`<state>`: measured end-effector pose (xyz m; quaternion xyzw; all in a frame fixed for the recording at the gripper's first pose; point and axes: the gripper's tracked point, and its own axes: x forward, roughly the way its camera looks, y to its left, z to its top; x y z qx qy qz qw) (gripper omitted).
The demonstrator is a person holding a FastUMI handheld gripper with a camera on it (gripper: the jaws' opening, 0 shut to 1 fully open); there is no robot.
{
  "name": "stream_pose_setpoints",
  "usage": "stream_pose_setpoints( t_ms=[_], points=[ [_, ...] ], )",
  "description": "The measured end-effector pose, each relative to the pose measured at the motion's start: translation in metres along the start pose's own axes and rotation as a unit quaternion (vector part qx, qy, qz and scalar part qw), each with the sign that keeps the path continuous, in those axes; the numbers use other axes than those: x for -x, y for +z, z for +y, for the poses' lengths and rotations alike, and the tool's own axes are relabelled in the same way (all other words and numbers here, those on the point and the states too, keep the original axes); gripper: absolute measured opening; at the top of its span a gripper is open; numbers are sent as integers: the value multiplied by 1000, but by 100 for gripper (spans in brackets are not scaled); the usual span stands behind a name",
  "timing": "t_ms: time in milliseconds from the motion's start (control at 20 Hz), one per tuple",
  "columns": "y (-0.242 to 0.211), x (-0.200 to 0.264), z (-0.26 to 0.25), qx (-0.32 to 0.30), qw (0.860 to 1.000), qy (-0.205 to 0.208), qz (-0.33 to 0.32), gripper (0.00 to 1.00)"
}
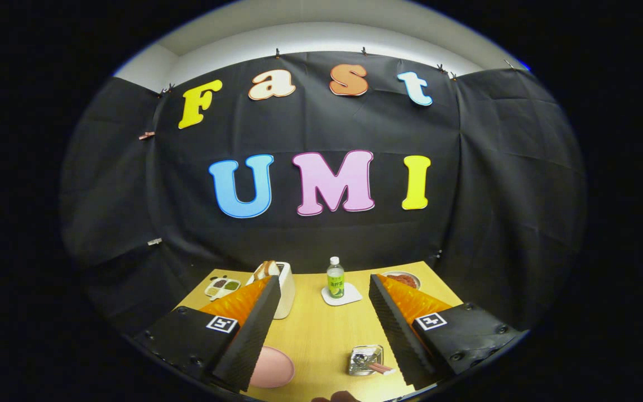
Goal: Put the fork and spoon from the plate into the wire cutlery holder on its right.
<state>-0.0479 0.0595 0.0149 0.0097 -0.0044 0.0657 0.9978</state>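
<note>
My tongs [321, 312] were wide open and empty above the counter [321, 335], so I next needed to go down to the pink plate [272, 367].

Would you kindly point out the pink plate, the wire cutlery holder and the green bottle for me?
Pink plate [273, 368]: gripper view, on its bare face beside the left finger.
Wire cutlery holder [364, 360]: gripper view, on its front wire wall, between the open fingers.
Green bottle [335, 281]: gripper view, on its labelled body.
</note>
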Motion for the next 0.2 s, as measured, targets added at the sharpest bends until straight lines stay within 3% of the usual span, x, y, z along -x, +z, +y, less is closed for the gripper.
stream_pose_setpoints(
  t_ms=[200],
  points=[
    [7,-2,3,6,1000,-6,-20,99]
  ],
)
